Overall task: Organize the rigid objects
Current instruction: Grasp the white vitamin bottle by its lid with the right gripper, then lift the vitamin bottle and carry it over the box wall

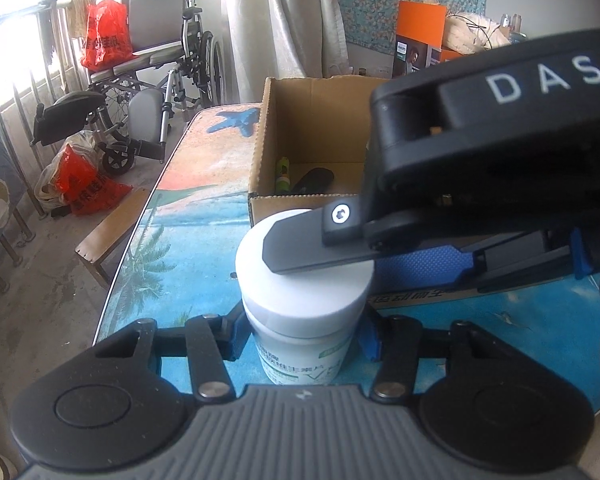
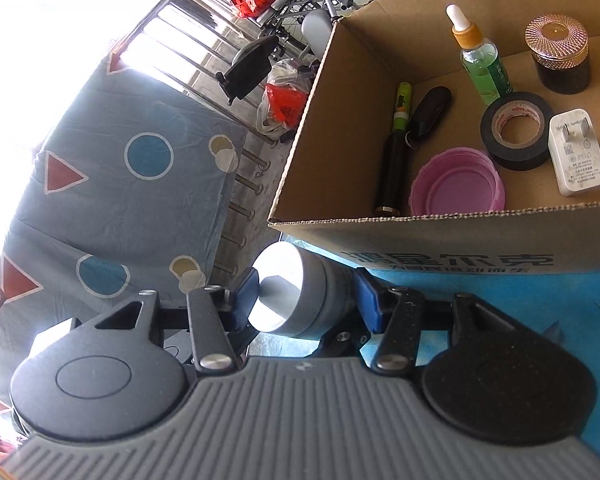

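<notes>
My left gripper (image 1: 304, 340) pinched the white-lidded jar's (image 1: 300, 344) half-hidden, probably Chinese label; my right gripper (image 2: 306, 300) (stamped "DAS") clamped its lid (image 1: 304, 276) beside the cardboard box (image 2: 440, 236).

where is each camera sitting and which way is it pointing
Left wrist: on the left gripper, looking down across the table at the white-capped jar it clamps; right gripper on the cap.
Right wrist: on the right gripper, tilted, looking into the cardboard box.
Shared: jar, box.
</notes>
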Motion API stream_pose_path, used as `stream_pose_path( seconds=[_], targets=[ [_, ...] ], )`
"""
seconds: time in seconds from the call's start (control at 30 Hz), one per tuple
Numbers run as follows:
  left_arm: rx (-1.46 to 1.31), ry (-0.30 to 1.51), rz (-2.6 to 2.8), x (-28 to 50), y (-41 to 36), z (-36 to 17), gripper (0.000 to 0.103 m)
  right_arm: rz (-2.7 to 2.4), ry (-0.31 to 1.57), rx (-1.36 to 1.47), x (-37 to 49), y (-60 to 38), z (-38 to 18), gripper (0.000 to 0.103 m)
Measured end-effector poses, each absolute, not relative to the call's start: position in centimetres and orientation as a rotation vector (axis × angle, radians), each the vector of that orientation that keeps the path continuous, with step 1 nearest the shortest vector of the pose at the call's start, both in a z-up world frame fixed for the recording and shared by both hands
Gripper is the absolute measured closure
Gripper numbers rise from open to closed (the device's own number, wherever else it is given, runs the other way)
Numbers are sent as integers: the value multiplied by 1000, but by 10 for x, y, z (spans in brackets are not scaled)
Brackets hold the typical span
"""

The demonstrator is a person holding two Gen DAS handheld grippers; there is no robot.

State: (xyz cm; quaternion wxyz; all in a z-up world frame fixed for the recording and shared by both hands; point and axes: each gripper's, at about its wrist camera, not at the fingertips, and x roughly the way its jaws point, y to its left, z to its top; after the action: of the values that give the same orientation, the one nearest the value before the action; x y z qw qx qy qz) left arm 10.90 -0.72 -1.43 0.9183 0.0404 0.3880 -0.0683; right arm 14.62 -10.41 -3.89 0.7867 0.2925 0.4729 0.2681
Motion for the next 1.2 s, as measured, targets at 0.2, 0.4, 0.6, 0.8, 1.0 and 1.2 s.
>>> stream_pose_path(
  seconds=[0.2, 0.4, 0.6, 0.8, 1.0, 1.2],
  targets=[
    [92, 779, -132, 99, -11, -6, 49, 594, 1001, 633, 138, -107, -30, 52],
    [108, 750, -124, 87, -14, 5, 49, 615, 973, 641, 127, -112, -19, 51],
    [123, 727, -119, 80, -19, 14, 49, 631, 944, 646, 114, -118, -8, 50],
    [140, 694, -117, 70, -22, 24, 49, 646, 910, 656, 102, -123, 3, 49],
    [166, 634, -132, 64, -28, 47, 49, 658, 838, 646, 87, -130, 28, 49],
    [205, 547, -183, 73, -48, 80, 49, 651, 722, 620, 81, -150, 67, 48]
  ],
)
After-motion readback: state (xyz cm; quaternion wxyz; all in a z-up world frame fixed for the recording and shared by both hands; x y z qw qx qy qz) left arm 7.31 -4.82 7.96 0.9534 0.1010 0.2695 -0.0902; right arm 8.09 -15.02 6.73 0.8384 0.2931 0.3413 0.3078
